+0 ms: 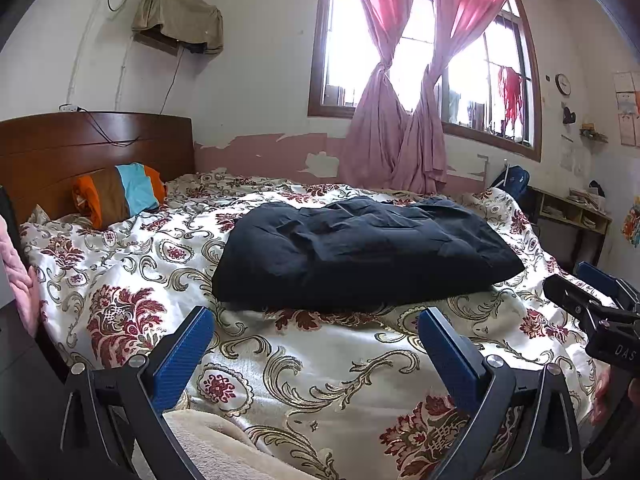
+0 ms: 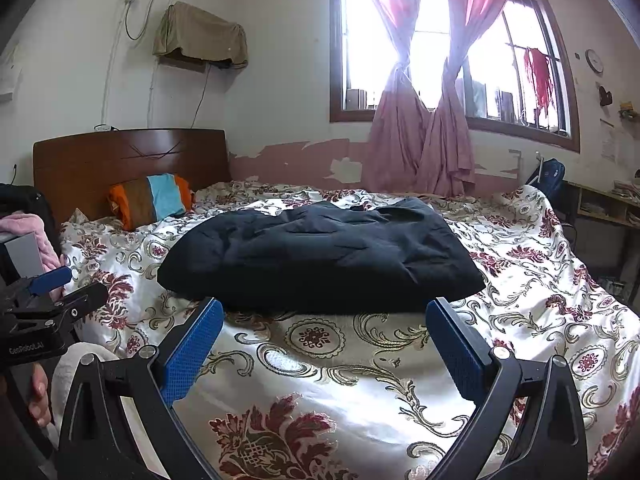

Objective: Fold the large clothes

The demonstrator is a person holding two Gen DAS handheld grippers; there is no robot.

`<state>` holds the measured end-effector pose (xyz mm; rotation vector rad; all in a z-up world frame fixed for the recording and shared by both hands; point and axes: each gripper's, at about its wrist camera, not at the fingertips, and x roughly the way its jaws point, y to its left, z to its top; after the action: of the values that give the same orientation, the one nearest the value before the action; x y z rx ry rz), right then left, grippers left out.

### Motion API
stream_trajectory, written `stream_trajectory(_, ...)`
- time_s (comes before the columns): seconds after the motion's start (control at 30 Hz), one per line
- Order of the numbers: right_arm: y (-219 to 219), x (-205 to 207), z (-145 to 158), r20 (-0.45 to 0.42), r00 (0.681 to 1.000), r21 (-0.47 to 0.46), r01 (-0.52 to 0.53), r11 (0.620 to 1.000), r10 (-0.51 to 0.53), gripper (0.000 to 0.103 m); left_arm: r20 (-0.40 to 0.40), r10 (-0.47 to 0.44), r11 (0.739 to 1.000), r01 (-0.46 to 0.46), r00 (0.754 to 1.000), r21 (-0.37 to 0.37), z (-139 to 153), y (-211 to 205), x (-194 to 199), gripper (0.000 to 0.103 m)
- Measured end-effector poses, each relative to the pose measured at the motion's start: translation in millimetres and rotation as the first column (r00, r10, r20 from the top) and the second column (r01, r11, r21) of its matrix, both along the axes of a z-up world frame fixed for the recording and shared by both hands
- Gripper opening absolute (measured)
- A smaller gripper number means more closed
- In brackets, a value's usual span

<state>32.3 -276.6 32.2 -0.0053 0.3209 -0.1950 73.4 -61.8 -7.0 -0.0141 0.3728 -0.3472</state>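
Apparently one dark garment (image 1: pixel 360 248) folded, two grippers (image 1: pixel 316 344) (image 2: pixel 324 340) spread, empty

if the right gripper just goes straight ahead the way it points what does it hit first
Probably the near edge of the dark folded garment; the open right gripper points at it over the flowered bedspread. Depth is unclear.

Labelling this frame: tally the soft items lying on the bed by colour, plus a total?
Dark navy folded garment: 1
Orange, brown and blue striped pillow: 1
White floral satin quilt: 1
Cream fleece blanket at the near edge: 1
Total: 4
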Motion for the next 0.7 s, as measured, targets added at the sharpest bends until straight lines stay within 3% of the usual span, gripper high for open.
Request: stream_trajectory(0.7,-1.5,-0.4,-0.7,-0.001,1.000,0.003,-0.001,1.000,0.001,0.100,-0.005,0.000,1.000,0.000,1.000,-0.009,-1.0,-1.9,-1.5,0.103)
